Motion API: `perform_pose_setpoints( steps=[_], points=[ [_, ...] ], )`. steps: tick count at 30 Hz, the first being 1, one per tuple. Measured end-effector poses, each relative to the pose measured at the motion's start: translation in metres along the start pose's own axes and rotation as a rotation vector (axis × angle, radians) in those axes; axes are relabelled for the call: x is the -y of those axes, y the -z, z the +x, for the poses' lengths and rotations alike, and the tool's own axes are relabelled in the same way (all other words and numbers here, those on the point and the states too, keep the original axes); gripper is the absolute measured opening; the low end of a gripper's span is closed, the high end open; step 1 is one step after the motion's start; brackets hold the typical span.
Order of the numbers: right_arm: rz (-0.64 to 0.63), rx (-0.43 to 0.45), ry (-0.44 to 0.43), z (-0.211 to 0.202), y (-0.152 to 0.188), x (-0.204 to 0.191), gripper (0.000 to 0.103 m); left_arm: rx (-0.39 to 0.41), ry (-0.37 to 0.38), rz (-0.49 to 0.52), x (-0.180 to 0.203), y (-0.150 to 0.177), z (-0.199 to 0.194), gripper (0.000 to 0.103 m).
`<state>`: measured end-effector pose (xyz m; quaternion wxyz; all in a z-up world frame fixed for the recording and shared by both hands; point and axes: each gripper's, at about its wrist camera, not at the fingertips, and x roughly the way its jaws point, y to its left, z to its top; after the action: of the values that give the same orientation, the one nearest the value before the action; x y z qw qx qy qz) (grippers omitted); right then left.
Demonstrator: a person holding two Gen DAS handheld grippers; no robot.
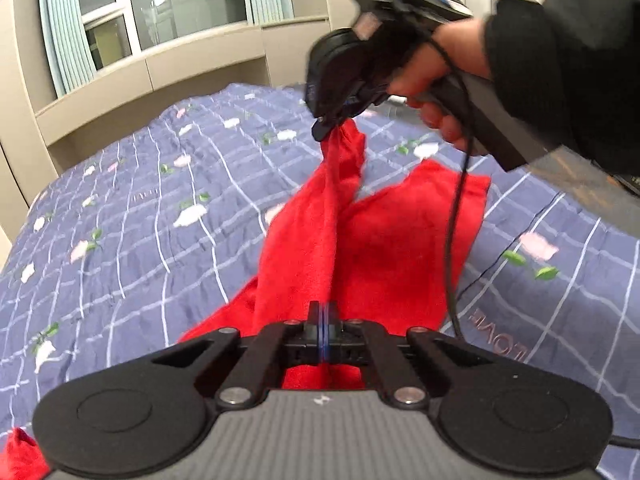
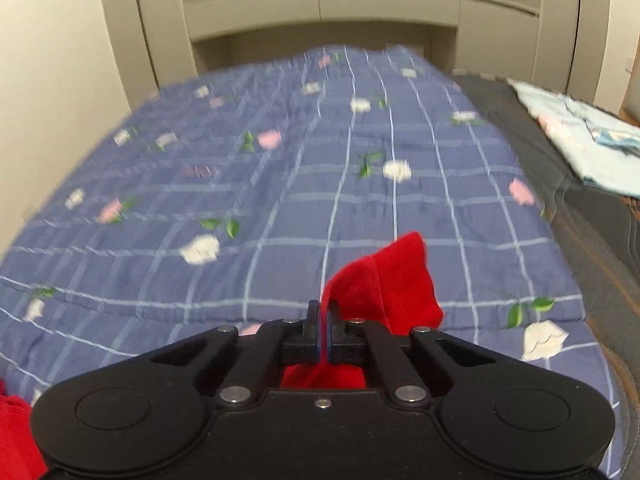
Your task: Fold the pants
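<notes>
Left wrist view: the left hand-held gripper [image 1: 323, 312] is clenched on the red pants [image 1: 360, 240], lifted off the bed [image 1: 140, 200]; the right hand-held gripper [image 1: 326, 126] grasps the far end.

Right wrist view: the right hand-held gripper grips red fabric above the bedspread.

Left gripper [image 1: 324, 310]: black linkage arms, silver screws, round black discs either side, grey ribbed body, blue pads. Right gripper [image 2: 324, 308]: same build, all-black body. Right hand [image 1: 436, 80] in a black knit sleeve [image 1: 560, 64]; thin black cable [image 1: 456, 216] hangs from the handle.
</notes>
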<state>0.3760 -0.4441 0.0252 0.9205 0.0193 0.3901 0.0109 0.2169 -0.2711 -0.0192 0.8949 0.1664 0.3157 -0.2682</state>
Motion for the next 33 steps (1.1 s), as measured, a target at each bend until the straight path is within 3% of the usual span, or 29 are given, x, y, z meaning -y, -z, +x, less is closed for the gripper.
perform_pose_setpoints(
  steps=[3, 7, 16, 20, 22, 24, 26, 27, 28, 29, 33],
  points=[
    [-0.018, 0.087, -0.025, -0.037, 0.001, 0.013, 0.001, 0.046, 0.034, 0.013, 0.002, -0.005, -0.018, 0.0],
    [-0.018, 0.15, -0.032, -0.078, 0.022, 0.04, 0.001, 0.049, 0.096, 0.071, 0.014, -0.007, -0.027, 0.0],
    [0.144, 0.003, 0.011, -0.069, 0.116, 0.103, 0.003, -0.082, 0.145, 0.145, 0.047, 0.02, 0.007, 0.0],
    [0.206, -0.014, -0.006, -0.065, 0.14, 0.115, 0.023, -0.094, 0.131, 0.146, 0.047, 0.024, 0.011, 0.0],
    [0.254, -0.007, -0.021, -0.062, 0.142, 0.123, 0.04, -0.094, 0.13, 0.147, 0.047, 0.024, 0.011, 0.0],
    [0.291, 0.01, -0.03, -0.061, 0.14, 0.13, 0.045, -0.098, 0.129, 0.145, 0.049, 0.025, 0.009, 0.0],
    [0.312, 0.021, -0.019, -0.059, 0.137, 0.134, 0.044, -0.101, 0.12, 0.141, 0.049, 0.027, 0.01, 0.0],
    [0.31, 0.026, -0.007, -0.057, 0.135, 0.135, 0.037, -0.099, 0.112, 0.138, 0.049, 0.027, 0.011, 0.0],
    [0.296, 0.027, 0.013, -0.056, 0.133, 0.135, 0.018, -0.092, 0.1, 0.133, 0.049, 0.026, 0.011, 0.0],
    [0.271, 0.035, 0.036, -0.055, 0.13, 0.135, 0.008, -0.081, 0.091, 0.124, 0.048, 0.026, 0.011, 0.0],
    [0.159, 0.142, 0.065, -0.066, 0.122, 0.124, 0.008, -0.059, 0.057, 0.123, 0.049, 0.024, 0.009, 0.0]
  ],
)
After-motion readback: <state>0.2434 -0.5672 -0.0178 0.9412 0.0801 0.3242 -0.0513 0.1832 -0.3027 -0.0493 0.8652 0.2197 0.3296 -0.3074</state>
